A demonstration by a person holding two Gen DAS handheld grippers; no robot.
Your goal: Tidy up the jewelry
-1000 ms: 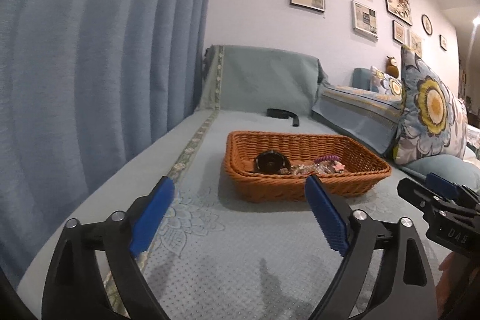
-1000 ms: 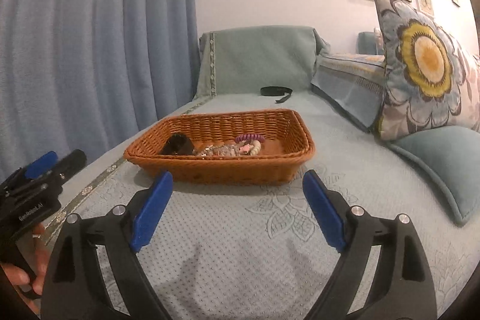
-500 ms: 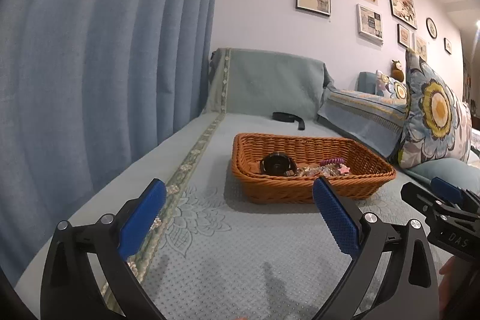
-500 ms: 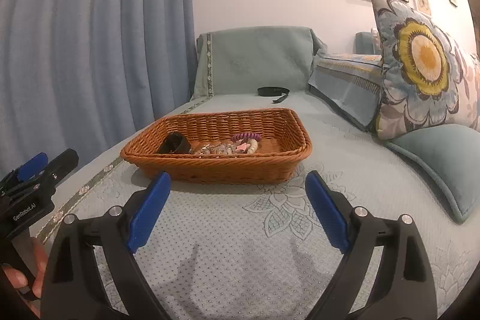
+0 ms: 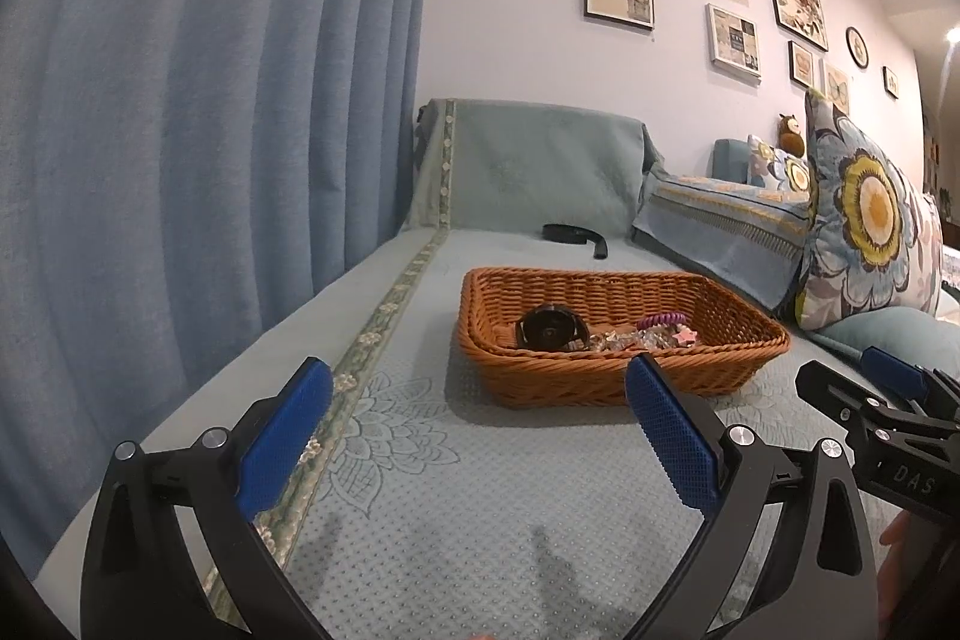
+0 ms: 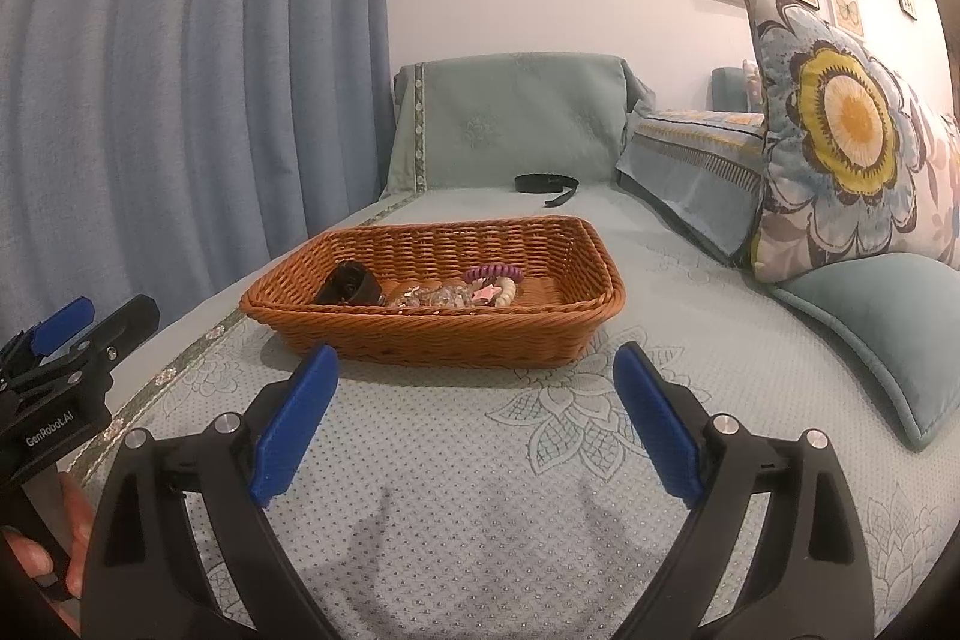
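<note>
An orange wicker basket (image 5: 606, 376) (image 6: 444, 334) rests on the blue-green sofa cover. Inside lie a black watch (image 5: 549, 329) (image 6: 351, 283), a purple coil hair tie (image 5: 663, 321) (image 6: 493, 273), a pink star piece (image 5: 685, 336) (image 6: 485, 291), a cream bead bracelet (image 6: 508, 290) and a heap of sparkly jewelry (image 5: 621, 339) (image 6: 433, 295). My left gripper (image 5: 477, 421) stands open with nothing in it, short of the basket's near wall. My right gripper (image 6: 475, 403) is open and empty too, just before the basket.
A black strap (image 5: 573, 235) (image 6: 546, 184) lies farther back on the seat. Blue curtains (image 5: 198, 130) hang along the left. A flowered pillow (image 6: 840, 130) and a teal cushion (image 6: 888, 328) stand at the right. A hand (image 6: 45, 538) holds the left gripper's handle.
Both cameras drifted a little back and tilted up, so the basket sits slightly lower and farther in each view. Both grippers stay open and empty.
</note>
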